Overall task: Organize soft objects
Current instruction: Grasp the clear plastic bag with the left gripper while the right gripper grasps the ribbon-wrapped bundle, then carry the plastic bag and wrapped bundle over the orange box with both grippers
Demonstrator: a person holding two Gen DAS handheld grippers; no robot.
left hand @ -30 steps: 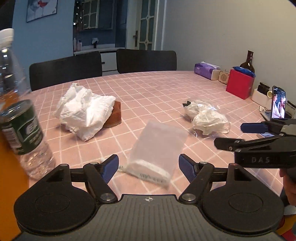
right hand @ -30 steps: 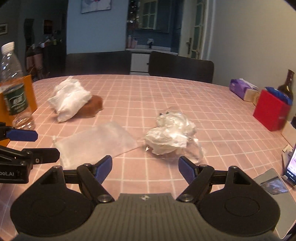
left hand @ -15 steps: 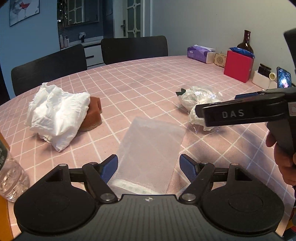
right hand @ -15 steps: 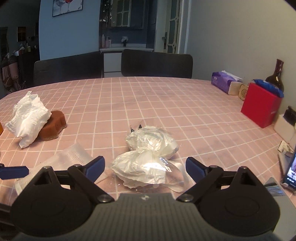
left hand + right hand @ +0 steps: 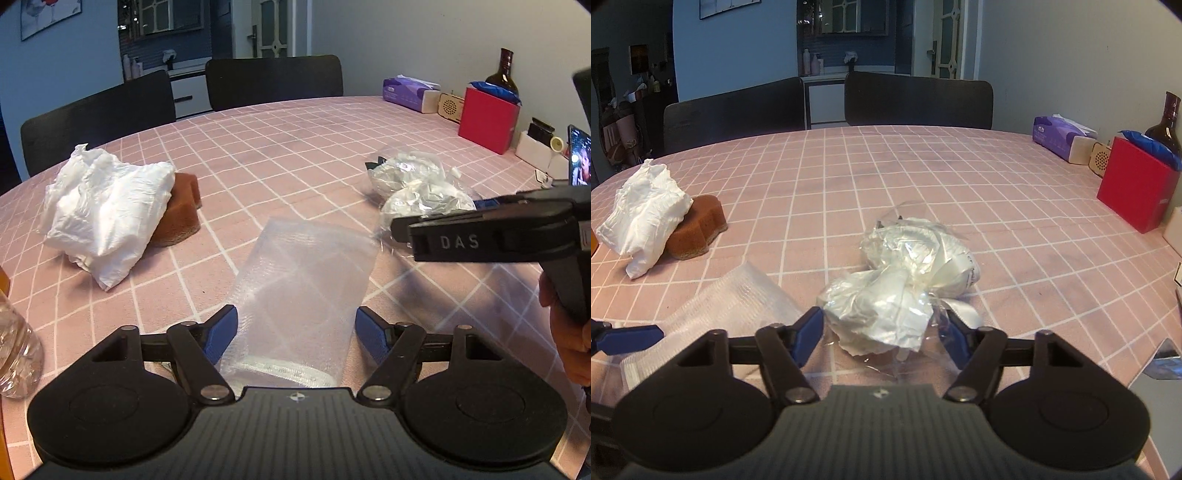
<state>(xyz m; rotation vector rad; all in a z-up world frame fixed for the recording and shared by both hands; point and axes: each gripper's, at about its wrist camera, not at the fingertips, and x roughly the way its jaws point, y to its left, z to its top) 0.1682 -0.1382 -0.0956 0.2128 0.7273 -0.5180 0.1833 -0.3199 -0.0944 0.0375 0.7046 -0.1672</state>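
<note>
Left tongs (image 5: 296, 330) straddled the flat mesh bag (image 5: 299, 291), just closing, untouched. Right tongs (image 5: 884, 334) closing around crumpled plastic bundle (image 5: 886, 306); contact unclear.

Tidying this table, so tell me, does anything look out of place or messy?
Yes. The crumpled white cloth is heaped askew over the brown sponge, half covering it. The wrapped white bundles sit in loose, crinkled plastic rather than neatly packed.

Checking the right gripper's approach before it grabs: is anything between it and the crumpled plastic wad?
Nothing visible. The right gripper already straddles the near end of the crumpled plastic wad; its jaws have just been closing around it.
</note>
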